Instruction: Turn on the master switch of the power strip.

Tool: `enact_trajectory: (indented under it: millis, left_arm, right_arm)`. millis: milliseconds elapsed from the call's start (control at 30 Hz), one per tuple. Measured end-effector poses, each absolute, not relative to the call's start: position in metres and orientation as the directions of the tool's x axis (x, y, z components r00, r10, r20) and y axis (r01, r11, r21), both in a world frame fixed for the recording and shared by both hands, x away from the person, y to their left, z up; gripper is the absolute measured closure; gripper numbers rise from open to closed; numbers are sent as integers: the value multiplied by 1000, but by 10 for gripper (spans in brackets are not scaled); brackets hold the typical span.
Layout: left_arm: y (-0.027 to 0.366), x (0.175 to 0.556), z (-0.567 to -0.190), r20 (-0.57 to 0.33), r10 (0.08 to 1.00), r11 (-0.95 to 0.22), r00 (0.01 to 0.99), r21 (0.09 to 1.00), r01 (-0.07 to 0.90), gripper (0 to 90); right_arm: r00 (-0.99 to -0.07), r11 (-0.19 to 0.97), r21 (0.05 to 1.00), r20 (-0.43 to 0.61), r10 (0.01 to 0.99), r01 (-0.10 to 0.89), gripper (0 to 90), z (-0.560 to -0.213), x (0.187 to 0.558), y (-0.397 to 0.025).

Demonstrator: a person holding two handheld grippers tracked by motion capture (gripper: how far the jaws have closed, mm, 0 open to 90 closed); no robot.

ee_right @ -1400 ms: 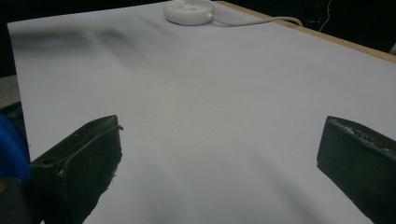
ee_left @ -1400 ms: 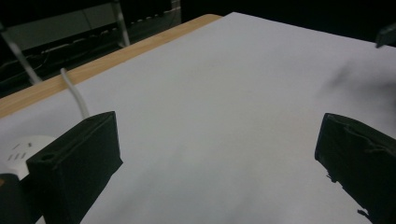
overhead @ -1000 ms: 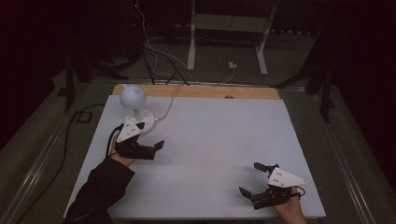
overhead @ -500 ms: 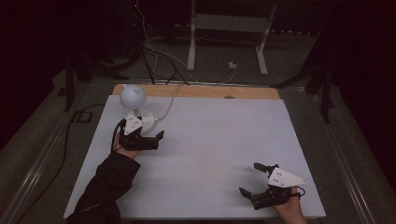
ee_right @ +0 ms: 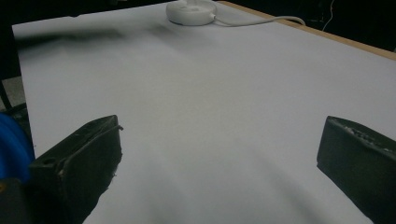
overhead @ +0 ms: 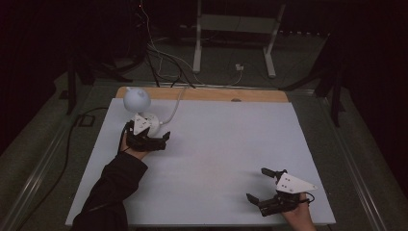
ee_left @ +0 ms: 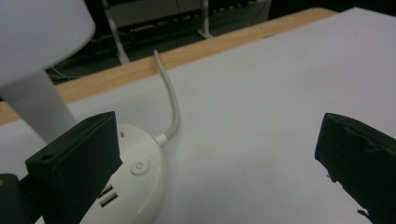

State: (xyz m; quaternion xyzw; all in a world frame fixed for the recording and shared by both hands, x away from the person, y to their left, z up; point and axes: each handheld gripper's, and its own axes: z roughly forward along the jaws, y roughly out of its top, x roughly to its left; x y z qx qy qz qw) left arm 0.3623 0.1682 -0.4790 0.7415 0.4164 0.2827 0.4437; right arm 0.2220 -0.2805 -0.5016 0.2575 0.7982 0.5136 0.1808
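Observation:
A white desk lamp stands at the table's far left: round shade (overhead: 136,98), round base (overhead: 153,123), white cable (overhead: 174,107) running off the back edge. My left gripper (overhead: 161,140) is open right beside the base. In the left gripper view, its left jaw overlaps the base (ee_left: 140,186), which carries a power button (ee_left: 139,166) and two USB ports (ee_left: 108,196); the stem (ee_left: 39,107) rises behind that jaw. My right gripper (overhead: 256,184) is open near the front right edge, with nothing between its jaws. In the right gripper view the base (ee_right: 191,11) lies far off.
The table top (overhead: 226,139) is a plain white sheet with a wooden strip (overhead: 216,95) along its back edge. Behind the table, on the dark floor, are cables and a white metal stand (overhead: 235,29). A dark sleeve (overhead: 110,192) reaches in from the bottom left.
My left gripper has moved a little forward, closing in on the lamp base. The right gripper has stayed where it was.

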Motion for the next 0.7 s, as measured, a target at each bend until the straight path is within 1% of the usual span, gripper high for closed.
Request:
enact_trajectory:
  millis: [133, 200, 267, 300, 367, 400, 433, 467, 600, 633, 667, 700]
  left_arm:
    - [170, 368, -483, 37, 867, -261, 497, 884, 389, 8]
    - [171, 370, -485, 36, 873, -260, 486, 877, 403, 44]
    - [171, 372, -487, 46, 881, -262, 470, 876, 405, 106]
    - [171, 372, -488, 48, 881, -264, 470, 875, 406, 106]
    - [172, 374, -489, 44, 884, -258, 466, 876, 407, 161]
    - [172, 374, -489, 47, 884, -260, 464, 876, 407, 167]
    - [173, 375, -488, 53, 884, -263, 465, 878, 399, 218]
    - [173, 375, -488, 60, 884, -266, 464, 881, 392, 218]
    - [176, 379, -487, 42, 892, -244, 450, 883, 401, 359]
    - [177, 380, -488, 39, 893, -242, 448, 882, 404, 399]
    - [178, 381, -488, 42, 896, -241, 443, 883, 403, 469]
    - [178, 382, -488, 37, 898, -234, 438, 884, 405, 469]
  right_arm:
    - [-802, 338, 913, -20, 597, 229, 0, -502, 222, -281]
    - [-803, 336, 913, -15, 595, 232, 0, -502, 222, -281]
    - [-805, 335, 914, -16, 594, 230, 0, -502, 222, -280]
    - [-805, 335, 914, -16, 594, 230, 0, -502, 222, -280]
    - [-805, 335, 914, -17, 593, 228, 0, -502, 222, -281]
    - [-804, 335, 914, -16, 594, 229, 0, -502, 222, -281]
    - [-804, 334, 914, -15, 594, 229, 0, -502, 222, -281]
    - [-804, 334, 914, -15, 594, 229, 0, -502, 222, -281]
    - [-804, 334, 914, -13, 595, 232, 0, -502, 222, -281]
    - [-804, 333, 914, -14, 595, 231, 0, -502, 222, -281]
    - [-804, 334, 913, -12, 594, 233, 0, -502, 222, -281]
    - [-804, 334, 913, -12, 594, 233, 0, -502, 222, -281]
